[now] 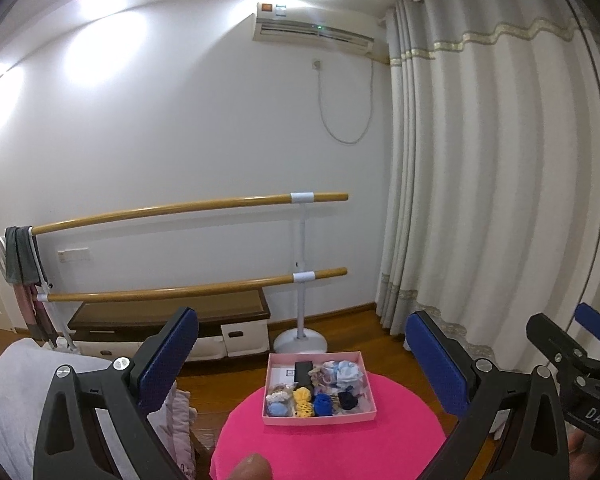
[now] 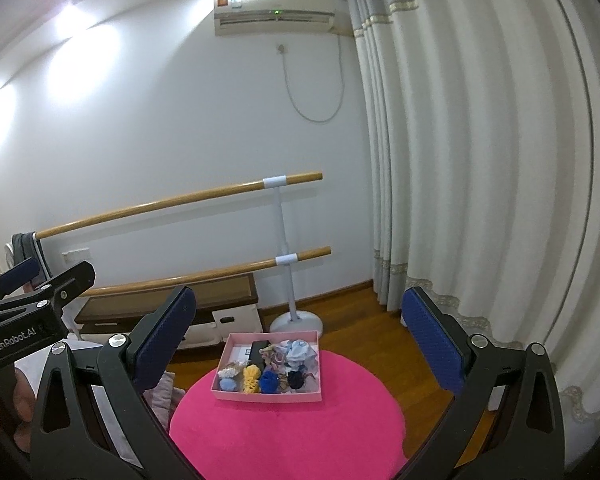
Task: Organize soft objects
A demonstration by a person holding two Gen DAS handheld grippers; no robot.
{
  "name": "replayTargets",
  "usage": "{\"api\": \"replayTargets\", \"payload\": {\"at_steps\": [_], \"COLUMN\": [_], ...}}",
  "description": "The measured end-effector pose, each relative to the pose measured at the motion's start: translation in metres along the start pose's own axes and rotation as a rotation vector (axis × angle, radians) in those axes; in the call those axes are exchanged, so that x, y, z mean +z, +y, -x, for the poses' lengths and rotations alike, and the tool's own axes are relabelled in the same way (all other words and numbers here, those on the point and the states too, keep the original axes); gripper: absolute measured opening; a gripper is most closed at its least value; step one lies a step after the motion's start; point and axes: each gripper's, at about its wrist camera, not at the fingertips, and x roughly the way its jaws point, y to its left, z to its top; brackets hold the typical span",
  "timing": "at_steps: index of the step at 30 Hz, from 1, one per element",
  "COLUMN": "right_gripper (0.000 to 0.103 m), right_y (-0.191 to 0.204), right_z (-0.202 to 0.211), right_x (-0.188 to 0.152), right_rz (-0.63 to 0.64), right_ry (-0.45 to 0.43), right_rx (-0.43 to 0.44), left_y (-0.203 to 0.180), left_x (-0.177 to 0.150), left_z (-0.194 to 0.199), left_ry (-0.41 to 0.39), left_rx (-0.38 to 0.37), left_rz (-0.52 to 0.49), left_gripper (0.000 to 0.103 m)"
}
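Observation:
A pink box (image 1: 320, 419) sits on a round pink mat (image 1: 328, 448) and holds several soft scrunchies: yellow (image 1: 303, 399), blue (image 1: 323, 404), dark navy (image 1: 348, 400), light blue (image 1: 278, 410), and a pale blue bundle (image 1: 346, 372). The box also shows in the right wrist view (image 2: 268, 396) on the mat (image 2: 288, 432). My left gripper (image 1: 302, 364) is open and empty, held above and in front of the box. My right gripper (image 2: 300, 344) is open and empty, likewise short of the box.
A wooden ballet barre (image 1: 188, 208) on a white stand (image 1: 300, 344) runs along the wall. A low cabinet (image 1: 172, 320) stands behind it. White curtains (image 1: 480, 200) hang at the right. White bedding (image 1: 16, 392) lies at the left. The floor is wood.

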Motion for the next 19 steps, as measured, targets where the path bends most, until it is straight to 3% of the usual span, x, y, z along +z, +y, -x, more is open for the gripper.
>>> {"api": "replayTargets", "payload": {"at_steps": [19], "right_gripper": [0.103], "right_y": [-0.003], "right_z": [-0.012], "right_x": [0.007], "right_rz": [0.008], "right_ry": [0.005], "right_rx": [-0.01], "left_y": [0.002], "left_x": [-0.004], "left_z": [-0.027], "left_ry": [-0.019], "left_rx": [-0.029], "left_rz": [0.026], "left_gripper": [0.103]}}
